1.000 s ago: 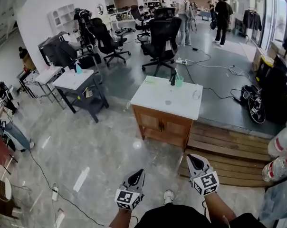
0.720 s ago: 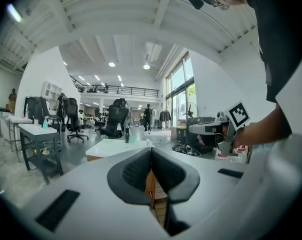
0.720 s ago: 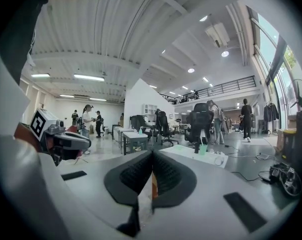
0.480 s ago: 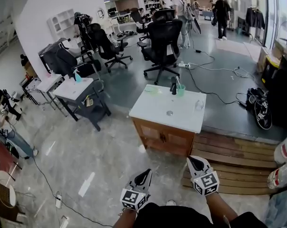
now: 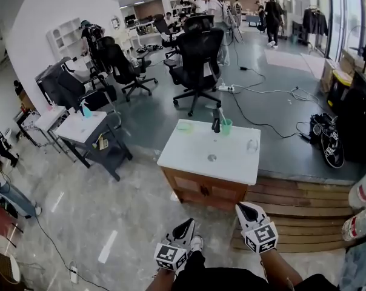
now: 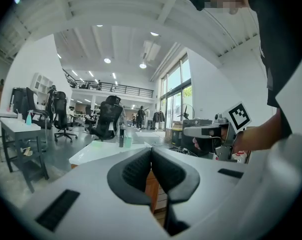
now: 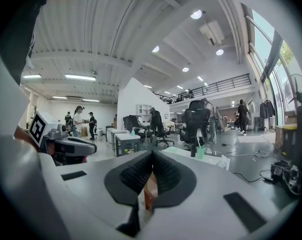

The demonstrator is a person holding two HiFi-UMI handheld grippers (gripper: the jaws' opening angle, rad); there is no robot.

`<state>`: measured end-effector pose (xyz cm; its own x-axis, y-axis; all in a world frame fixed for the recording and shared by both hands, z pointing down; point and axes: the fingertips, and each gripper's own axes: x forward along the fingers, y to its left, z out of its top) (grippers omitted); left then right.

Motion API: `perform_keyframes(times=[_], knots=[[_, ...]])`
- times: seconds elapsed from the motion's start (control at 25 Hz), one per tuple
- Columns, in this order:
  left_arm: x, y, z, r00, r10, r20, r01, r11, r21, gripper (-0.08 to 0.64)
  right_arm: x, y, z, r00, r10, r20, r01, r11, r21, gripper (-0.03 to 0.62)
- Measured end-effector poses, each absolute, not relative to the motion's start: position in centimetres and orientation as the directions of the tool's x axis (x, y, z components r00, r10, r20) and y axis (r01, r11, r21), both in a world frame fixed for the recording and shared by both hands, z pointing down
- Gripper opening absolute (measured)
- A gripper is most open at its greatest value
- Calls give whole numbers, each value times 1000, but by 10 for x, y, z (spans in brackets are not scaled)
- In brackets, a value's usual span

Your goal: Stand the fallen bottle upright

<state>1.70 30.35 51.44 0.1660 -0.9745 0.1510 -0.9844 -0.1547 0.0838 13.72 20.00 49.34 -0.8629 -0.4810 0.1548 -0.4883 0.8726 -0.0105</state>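
A wooden cabinet with a white top [image 5: 195, 156] stands ahead of me. On the top a small clear bottle [image 5: 251, 145] seems to lie near the right edge. A dark upright bottle [image 5: 216, 124] and a green cup [image 5: 226, 126] stand at the far edge. My left gripper [image 5: 184, 228] and right gripper [image 5: 246, 208] are low in the head view, short of the cabinet, both shut and empty. In the left gripper view the pads [image 6: 141, 169] meet, with the white top [image 6: 98, 151] beyond. In the right gripper view the pads [image 7: 163, 174] meet too.
Wooden steps [image 5: 292, 202] lie right of the cabinet. A grey cart [image 5: 86, 135] stands to the left and office chairs [image 5: 198, 56] behind. Cables [image 5: 274, 96] run over the floor. People stand far back. Large bottles [image 5: 362, 193] sit at the right edge.
I have walked toward the cabinet, which now sits nearer and lower in the head view. Both grippers came forward with me and stayed shut.
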Motion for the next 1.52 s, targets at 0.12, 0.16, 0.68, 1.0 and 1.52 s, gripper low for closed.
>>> perform_keyframes(times=[0.12, 0.16, 0.68, 1.0, 1.52], knots=[[-12, 266, 509, 202, -969, 142, -978, -191, 84, 21, 109, 167, 493, -845, -507, 171, -512, 859, 13, 15], [-21, 254, 505, 213, -967, 137, -976, -203, 83, 21, 101, 156, 492, -839, -516, 175, -521, 853, 21, 15], [-131, 117, 484, 338, -934, 116, -940, -329, 90, 21, 21, 35, 470, -735, -668, 114, -671, 741, 14, 15], [-175, 72, 495, 383, -915, 128, -923, -373, 98, 21, 3, -14, 470, -634, -768, 91, -769, 639, 36, 291], [-185, -19, 521, 419, -892, 167, -907, -403, 126, 21, 19, -121, 489, -485, -867, 118, -869, 493, 49, 599]])
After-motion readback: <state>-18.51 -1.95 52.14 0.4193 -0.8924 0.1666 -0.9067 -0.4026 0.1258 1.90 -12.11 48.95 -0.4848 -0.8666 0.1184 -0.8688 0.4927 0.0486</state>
